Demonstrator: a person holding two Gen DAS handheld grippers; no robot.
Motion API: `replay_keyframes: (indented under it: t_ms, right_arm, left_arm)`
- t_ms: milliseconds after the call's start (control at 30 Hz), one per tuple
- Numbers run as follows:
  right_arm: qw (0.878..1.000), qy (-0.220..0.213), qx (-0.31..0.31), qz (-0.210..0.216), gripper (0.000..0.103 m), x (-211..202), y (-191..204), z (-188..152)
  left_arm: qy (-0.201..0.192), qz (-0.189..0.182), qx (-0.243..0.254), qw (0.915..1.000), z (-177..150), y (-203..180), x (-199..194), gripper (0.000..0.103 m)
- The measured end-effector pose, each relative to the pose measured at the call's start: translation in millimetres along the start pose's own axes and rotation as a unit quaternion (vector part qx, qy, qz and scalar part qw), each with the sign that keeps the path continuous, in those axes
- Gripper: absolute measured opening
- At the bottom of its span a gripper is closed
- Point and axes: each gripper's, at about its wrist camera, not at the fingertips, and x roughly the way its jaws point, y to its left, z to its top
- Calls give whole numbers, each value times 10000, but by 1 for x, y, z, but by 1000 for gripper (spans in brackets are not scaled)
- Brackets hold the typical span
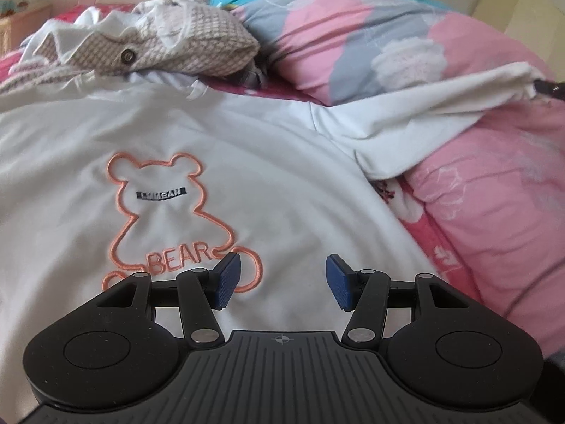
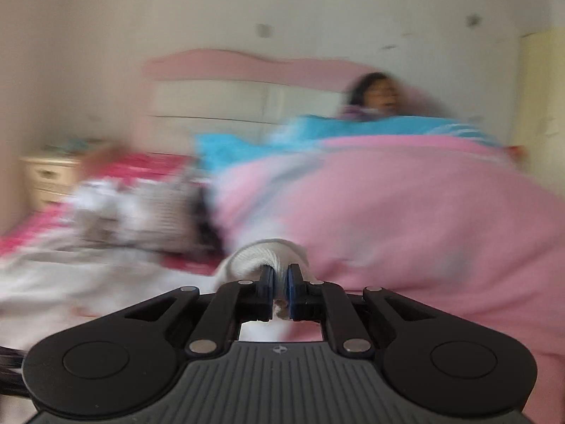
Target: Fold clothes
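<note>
A white T-shirt (image 1: 268, 162) with an orange bear outline and the word BEAR lies spread on the bed. My left gripper (image 1: 282, 279) hovers open over its lower front, with nothing between the blue pads (image 1: 227, 281). The shirt's right sleeve (image 1: 441, 95) is pulled up and out to the right, where the tip of my right gripper (image 1: 547, 88) pinches its end. In the blurred right wrist view, my right gripper (image 2: 280, 291) is shut on a bunched white fold of that sleeve (image 2: 261, 254), lifted above the bed.
A pile of checked beige and white clothes (image 1: 159, 49) lies behind the shirt. A pink, grey and blue quilt (image 1: 353, 35) covers a person lying at the head of the bed (image 2: 374, 95). A cream bedside cabinet (image 2: 49, 176) stands at the far left.
</note>
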Motion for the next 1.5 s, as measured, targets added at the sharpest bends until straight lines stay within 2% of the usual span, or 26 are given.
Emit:
replay_keyframes:
  t_ms: [100, 200, 267, 333, 433, 467, 533, 633, 667, 733, 833, 967, 1000, 1067, 1100, 1167, 1233, 1300, 1433, 1500]
  right_arm:
    - [9927, 532, -2, 1085, 9, 7, 44, -11]
    - [9780, 1267, 7, 1657, 10, 28, 85, -46]
    - [9608, 1998, 206, 1912, 13, 50, 108, -84]
    - [9403, 2746, 388, 1973, 17, 71, 124, -124]
    - [8994, 3547, 1099, 2304, 25, 86, 124, -165]
    - [8932, 3583, 1363, 2349, 31, 85, 118, -170]
    - [8881, 3514, 1832, 2328, 34, 80, 104, -177]
    - [8959, 3104, 2536, 1916, 41, 74, 74, -176]
    - [8948, 2978, 2812, 1776, 42, 74, 64, -179]
    - [8848, 2854, 3359, 1510, 43, 80, 50, -190]
    - [8664, 2882, 3866, 1300, 43, 94, 43, -211]
    - [8581, 2787, 4123, 1263, 42, 105, 48, -227]
    - [8575, 2736, 4159, 1300, 40, 107, 51, -230]
    - [8562, 2657, 4184, 1457, 27, 109, 51, -229]
    - [8538, 2593, 4238, 1555, 11, 109, 49, -228]
    - [8478, 2349, 4446, 1684, 4, 104, 40, -224]
    - [8486, 1979, 4623, 1642, 4, 93, 28, -221]
    - [8539, 1817, 4696, 1321, 3, 84, 14, -222]
    - [8545, 2099, 4694, 741, 4, 83, 2, -236]
    - [8516, 2195, 4705, 717, 9, 84, 0, -240]
  left_arm:
    - [-6, -29, -321, 9995, -1, 13, -4, 54]
    - [15, 2, -632, 9980, -2, 29, -9, 54]
    - [25, 31, -829, 9965, -3, 40, -12, 54]
    - [41, 53, -961, 9953, -4, 50, -15, 54]
    - [56, 81, -1022, 9947, -5, 58, -18, 54]
    - [60, 75, -1017, 9948, -6, 59, -19, 54]
    - [82, 8, -990, 9951, -6, 59, -20, 54]
    - [146, -182, -975, 9950, -8, 58, -21, 54]
    - [177, -273, -988, 9946, -9, 57, -20, 54]
    - [250, -455, -1028, 9933, -10, 53, -17, 54]
    - [330, -564, -1057, 9922, -12, 46, -13, 54]
    - [422, -671, -979, 9920, -15, 36, -10, 54]
    - [444, -683, -952, 9921, -15, 34, -9, 54]
    - [473, -686, -926, 9922, -16, 32, -7, 54]
    - [487, -695, -936, 9920, -16, 32, -6, 54]
    - [518, -725, -978, 9912, -17, 32, -4, 54]
    - [555, -762, -1014, 9904, -17, 33, -2, 54]
    - [566, -782, -1032, 9900, -18, 34, -1, 54]
    - [652, -898, -1101, 9877, -19, 37, 4, 54]
    - [755, -981, -1124, 9859, -20, 36, 8, 54]
